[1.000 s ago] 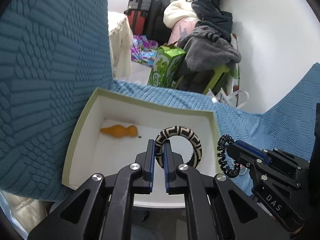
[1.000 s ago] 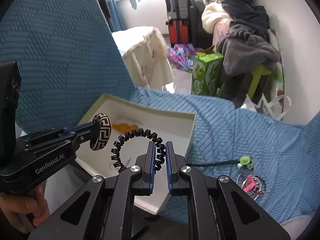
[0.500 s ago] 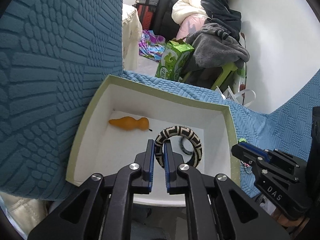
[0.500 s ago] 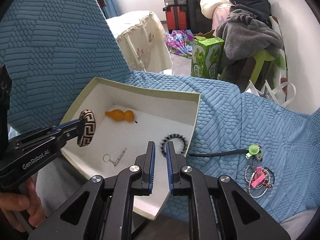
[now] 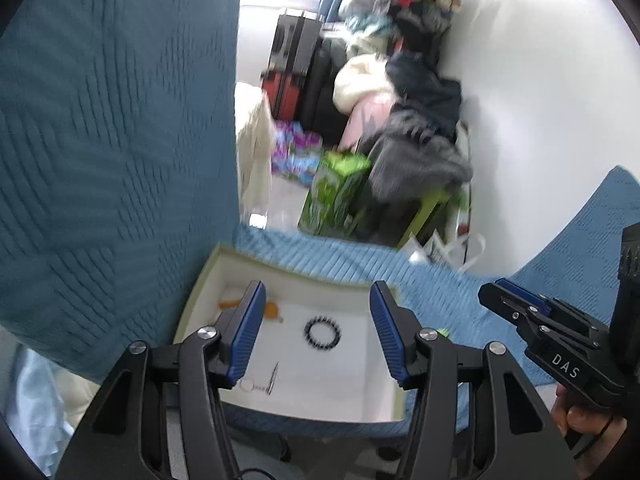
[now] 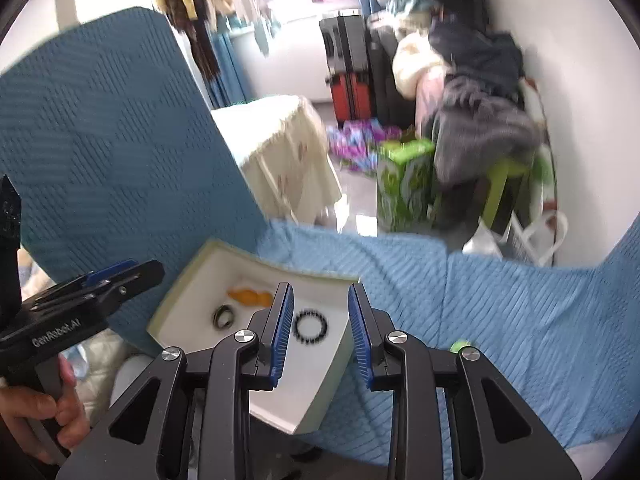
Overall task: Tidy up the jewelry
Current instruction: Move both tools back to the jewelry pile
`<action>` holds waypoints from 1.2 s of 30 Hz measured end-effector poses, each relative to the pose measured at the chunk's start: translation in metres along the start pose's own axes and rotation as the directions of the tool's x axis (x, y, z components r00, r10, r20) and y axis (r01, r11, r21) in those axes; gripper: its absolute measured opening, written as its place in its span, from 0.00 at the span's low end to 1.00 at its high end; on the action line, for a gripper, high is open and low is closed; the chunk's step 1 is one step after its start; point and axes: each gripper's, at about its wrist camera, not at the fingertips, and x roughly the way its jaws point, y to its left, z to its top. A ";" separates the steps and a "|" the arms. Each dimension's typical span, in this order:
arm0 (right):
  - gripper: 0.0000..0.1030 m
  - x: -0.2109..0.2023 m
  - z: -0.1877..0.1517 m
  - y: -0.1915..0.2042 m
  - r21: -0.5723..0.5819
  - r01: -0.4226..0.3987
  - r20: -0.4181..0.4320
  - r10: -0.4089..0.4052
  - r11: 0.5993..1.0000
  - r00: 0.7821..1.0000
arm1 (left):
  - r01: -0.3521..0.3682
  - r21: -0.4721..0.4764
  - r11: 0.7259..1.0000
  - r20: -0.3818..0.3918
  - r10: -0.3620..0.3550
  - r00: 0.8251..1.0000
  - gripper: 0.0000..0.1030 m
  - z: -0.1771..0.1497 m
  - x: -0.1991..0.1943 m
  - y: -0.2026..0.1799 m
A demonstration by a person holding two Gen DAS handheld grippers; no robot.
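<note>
Since a second ago both grippers have let go and pulled back from the box (image 6: 182,304): the patterned bangle (image 6: 223,316) and the black coil bracelet (image 6: 311,327) now lie on its white floor. The left gripper (image 5: 318,334) has its jaws wide apart and holds nothing; the right gripper (image 6: 319,330) is also spread, a little narrower, and empty.

In the box I see four things: the orange gourd charm (image 6: 249,296) near the far wall, the bangle toward the left wall, the coil bracelet near the middle, and a small key ring (image 5: 259,381) by the near edge. So a good part of the sorting looks done.

What is left seems to be on the blue cover (image 6: 520,312), right of the box: a green piece (image 6: 460,345) shows there, half hidden and blurred, maybe with more jewelry beside it.
</note>
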 end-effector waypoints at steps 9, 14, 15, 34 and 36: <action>0.25 -0.058 0.014 -0.018 -0.024 0.014 0.127 -0.011 1.000 0.992 | 0.043 0.012 0.999 0.095 -0.043 0.995 0.53 0.013 -0.032 -0.039; 0.25 -0.075 0.000 -0.042 -0.005 0.042 0.146 -0.041 0.999 0.988 | 0.070 0.059 0.996 0.101 -0.076 0.992 0.53 0.005 -0.028 -0.068; 0.25 -0.077 -0.005 -0.049 0.008 0.050 0.145 -0.051 0.999 0.988 | 0.075 0.069 0.995 0.108 -0.082 0.991 0.53 0.002 -0.027 -0.075; 0.25 -0.038 -0.127 -0.165 0.202 0.190 -0.082 -0.177 0.961 0.981 | 0.251 0.147 0.957 -0.156 -0.228 0.961 0.49 -0.093 0.073 -0.161; 0.25 -0.027 -0.136 -0.173 0.204 0.188 -0.113 -0.168 0.961 0.979 | 0.269 0.150 0.951 -0.193 -0.239 0.952 0.45 -0.101 0.087 -0.167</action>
